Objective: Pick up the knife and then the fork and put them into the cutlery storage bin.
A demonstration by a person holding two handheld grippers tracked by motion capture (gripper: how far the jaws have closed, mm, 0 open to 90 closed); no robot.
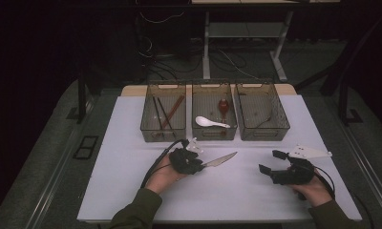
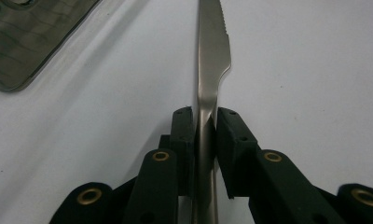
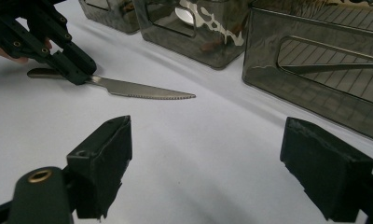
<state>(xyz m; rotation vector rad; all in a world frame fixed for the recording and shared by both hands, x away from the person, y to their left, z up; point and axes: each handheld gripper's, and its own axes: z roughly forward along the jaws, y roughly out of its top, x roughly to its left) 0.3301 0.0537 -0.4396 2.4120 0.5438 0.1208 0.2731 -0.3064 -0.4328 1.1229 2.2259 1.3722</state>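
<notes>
We have the left claw [image 1: 198, 164] clamped on the knife [image 1: 221, 160], jaws pinched nearly together on the neck where handle meets blade; the left gripper view shows the pads [image 2: 231, 135] pressing both flat sides of the knife [image 2: 211, 70]. The knife sits low over the white tabletop [image 1: 132, 191], in front of the three smoky bins, blade pointing toward the right hand; whether the tip touches the surface we cannot tell. From the right gripper view, the knife [image 3: 142, 88] lies almost level with its serrated edge visible, and the left claw [image 3: 77, 70] grips just behind the blade.

Handling, as we judge it: all-metal table knife, stiff, won't flex, moderately light, not fragile. Polished steel is slippery, and the grip on a thin neck leaves the long blade free to pivot or droop. A hold farther back on the thicker handle would balance better. Serrated edge and tip best kept off the pads.

Right claw [image 1: 272, 163] stands wide open, holding nothing, hovering over the tabletop near the right-hand bin [image 1: 263, 112]. Middle bin [image 1: 214, 133] holds a white spoon [image 1: 209, 122].
</notes>
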